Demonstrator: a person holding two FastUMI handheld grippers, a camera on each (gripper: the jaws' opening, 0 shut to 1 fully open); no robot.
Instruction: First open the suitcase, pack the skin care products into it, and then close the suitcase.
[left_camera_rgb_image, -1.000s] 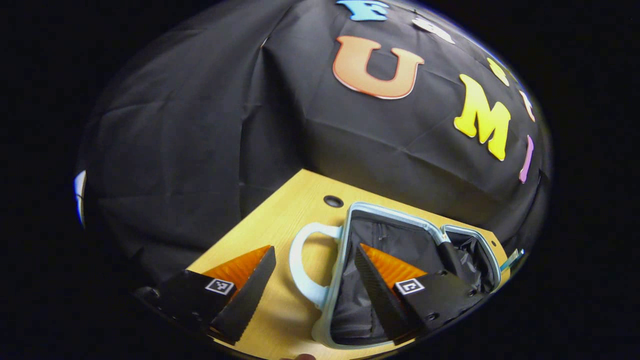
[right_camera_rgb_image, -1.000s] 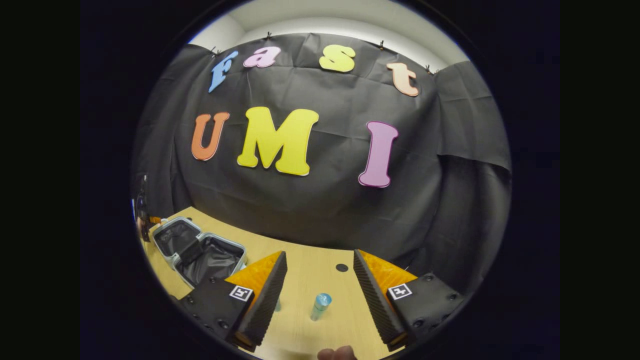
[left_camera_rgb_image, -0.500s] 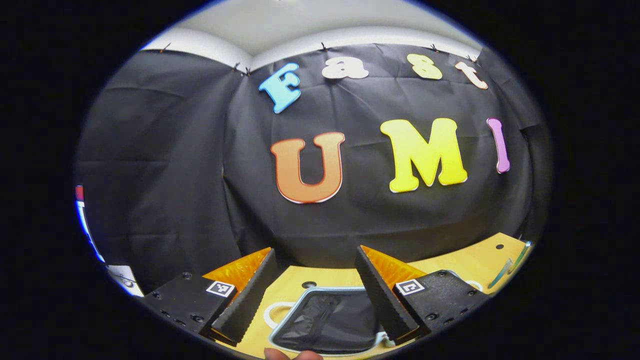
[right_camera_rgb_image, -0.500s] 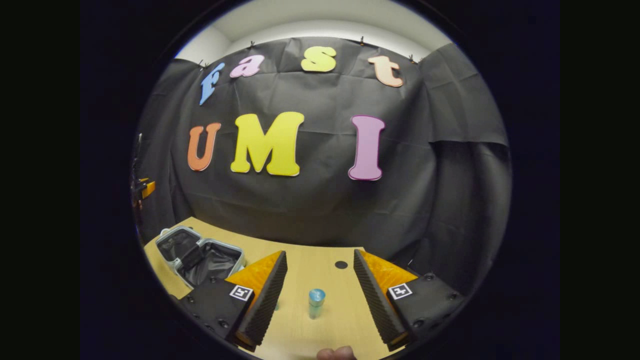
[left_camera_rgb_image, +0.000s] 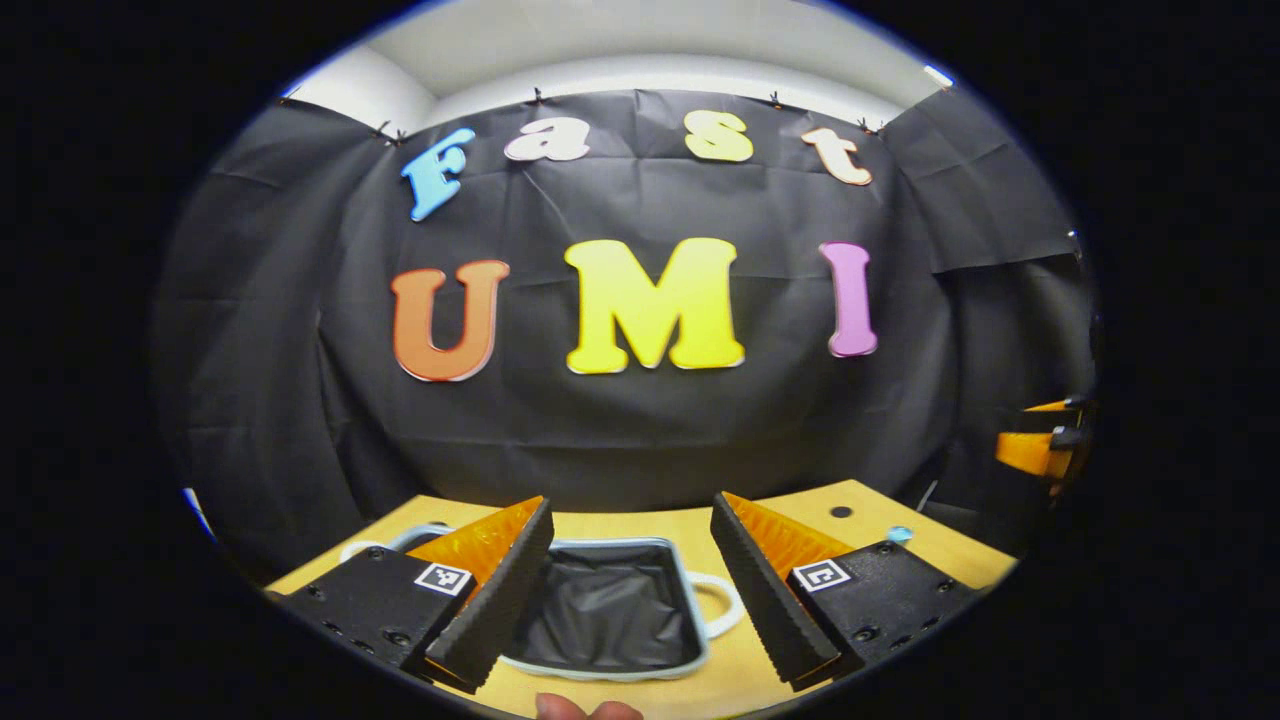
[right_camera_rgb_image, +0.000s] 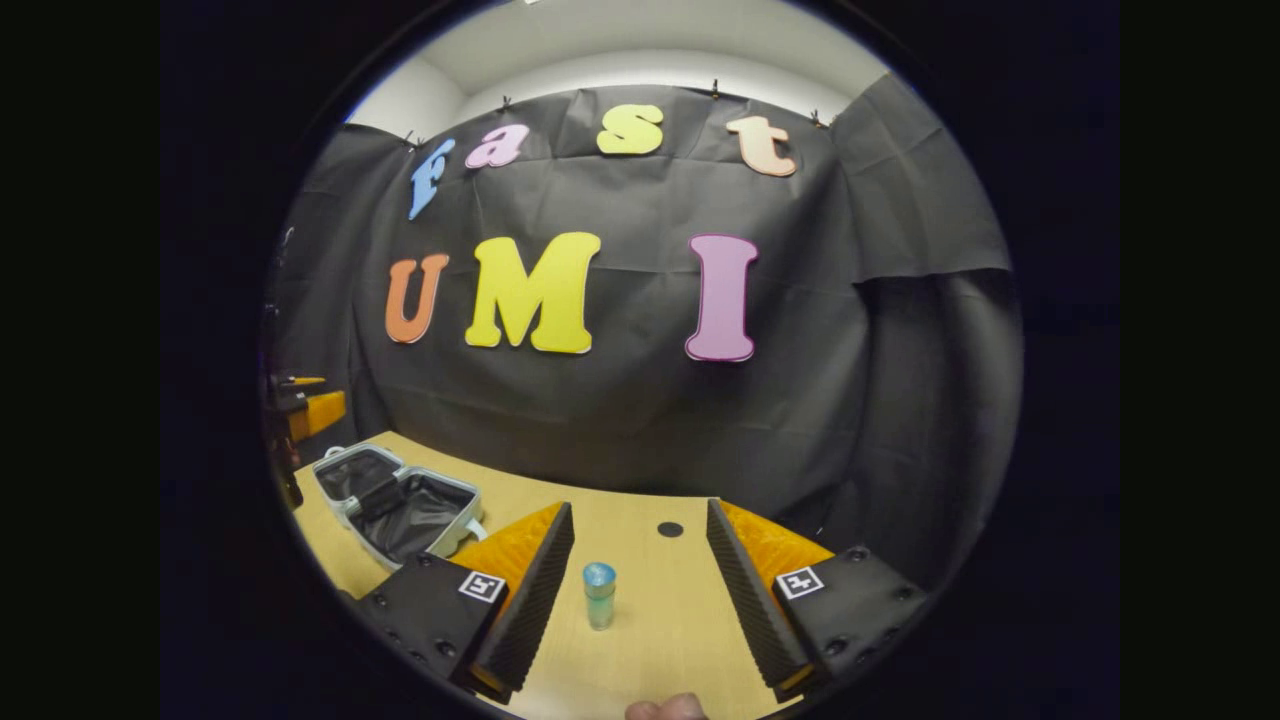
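While the suitcase (left_camera_rgb_image: 610, 610) lies opened flat on the light wooden table (left_camera_rgb_image: 880, 520), the left gripper (left_camera_rgb_image: 632, 590) hangs above it with its two fingers spread wide and nothing between them, the black fabric lining of one half of the case showing in the gap. That half has a pale blue rim and a white loop handle (left_camera_rgb_image: 725, 600) poking out on the side toward the gripper's right finger. Seen from the right gripper view, the suitcase (right_camera_rgb_image: 398, 500) sits far over at the left end of the table (right_camera_rgb_image: 650, 630), both halves open side by side with dark lining, and the other gripper (right_camera_rgb_image: 310, 410) hovers just above its far edge. The right gripper (right_camera_rgb_image: 640, 590) also has its fingers held well apart and grips nothing; a small skin care bottle (right_camera_rgb_image: 599, 594), translucent green with a blue cap, stands upright on the table between them, nearer the left finger but touching neither. In the left gripper view the cap of that bottle (left_camera_rgb_image: 900, 534) peeks over the right finger's housing, well apart from the suitcase, and the right gripper (left_camera_rgb_image: 1040, 440) shows at the far right edge. A round hole (right_camera_rgb_image: 670, 529) in the tabletop lies beyond the bottle. A fingertip (right_camera_rgb_image: 665, 708) shows at the bottom edge of the right gripper view.
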